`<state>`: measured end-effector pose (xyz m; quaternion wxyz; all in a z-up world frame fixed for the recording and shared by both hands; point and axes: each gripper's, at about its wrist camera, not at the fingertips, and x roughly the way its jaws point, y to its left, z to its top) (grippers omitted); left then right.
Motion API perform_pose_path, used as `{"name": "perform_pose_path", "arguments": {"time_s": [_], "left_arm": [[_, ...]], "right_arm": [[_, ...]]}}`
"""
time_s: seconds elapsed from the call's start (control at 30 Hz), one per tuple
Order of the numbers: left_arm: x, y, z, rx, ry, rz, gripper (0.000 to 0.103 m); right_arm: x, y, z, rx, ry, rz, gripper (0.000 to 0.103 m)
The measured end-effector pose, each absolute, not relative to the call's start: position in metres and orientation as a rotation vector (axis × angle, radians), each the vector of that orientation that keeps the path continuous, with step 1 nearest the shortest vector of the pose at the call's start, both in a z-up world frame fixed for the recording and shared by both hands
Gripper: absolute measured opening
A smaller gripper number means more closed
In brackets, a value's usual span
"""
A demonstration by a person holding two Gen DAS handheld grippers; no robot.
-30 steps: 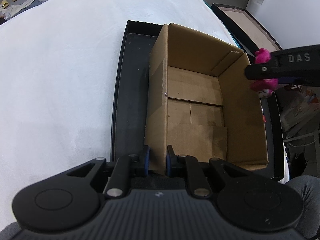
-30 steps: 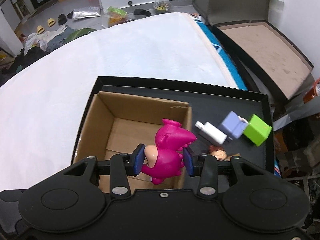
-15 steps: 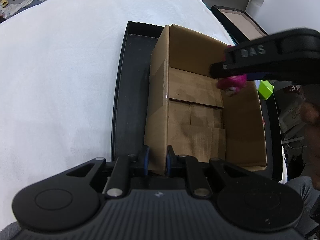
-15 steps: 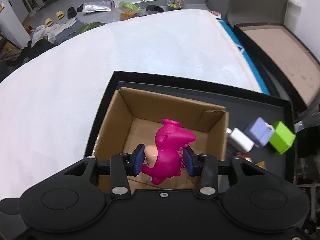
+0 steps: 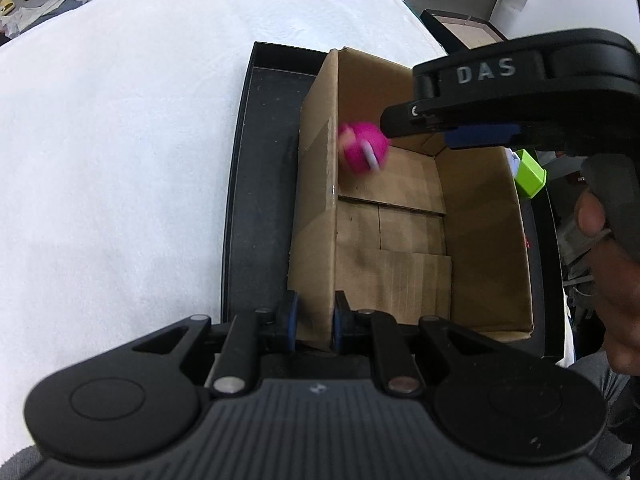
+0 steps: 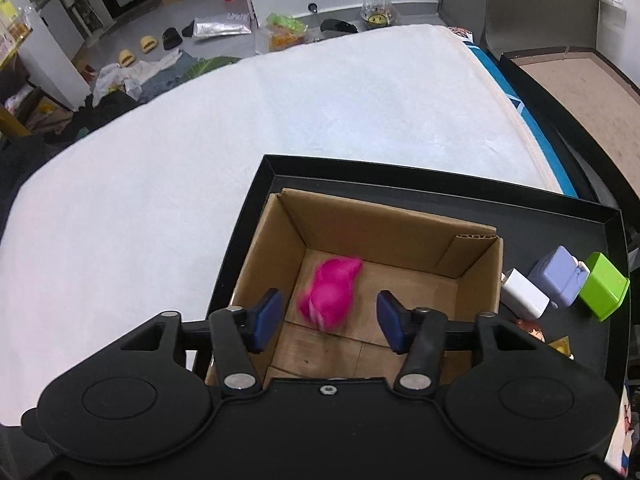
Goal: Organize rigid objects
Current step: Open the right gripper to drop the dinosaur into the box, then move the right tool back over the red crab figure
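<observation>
A pink toy figure is blurred, falling inside the open cardboard box; it also shows in the left wrist view. My right gripper is open and empty above the box. My left gripper is shut on the box's near left wall. The box stands in a black tray. A white block, a lavender block, a green cube and a small doll head lie in the tray right of the box.
The tray rests on a white bed surface. A second dark tray lies off the bed at right. Shoes, bags and clothes litter the floor beyond. A hand holds the right gripper's handle.
My right gripper moved left over the box and opened. The pink toy left its pads and is dropping into the box. My left gripper has stayed clamped on the box wall.
</observation>
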<state>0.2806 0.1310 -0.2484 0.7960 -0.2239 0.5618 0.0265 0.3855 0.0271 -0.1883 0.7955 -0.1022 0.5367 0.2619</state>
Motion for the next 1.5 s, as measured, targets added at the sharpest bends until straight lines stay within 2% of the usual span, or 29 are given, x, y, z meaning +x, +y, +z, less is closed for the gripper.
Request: {"name": "perform_pose_path", "arguments": {"time_s": [0.23, 0.77, 1.5], "left_arm": [[0.282, 0.128, -0.246, -0.463, 1.21, 0.062, 0.015], [0.285, 0.121, -0.246, -0.437, 1.228, 0.074, 0.015], [0.284, 0.108, -0.241, -0.402, 1.243, 0.112, 0.015]], "right_arm": [[0.383, 0.011, -0.181, -0.199, 1.156, 0.547, 0.057], [0.369, -0.052, -0.16, -0.148, 1.121, 0.538, 0.077], [0.374, -0.145, -0.16, -0.086, 1.117, 0.417, 0.078]]}}
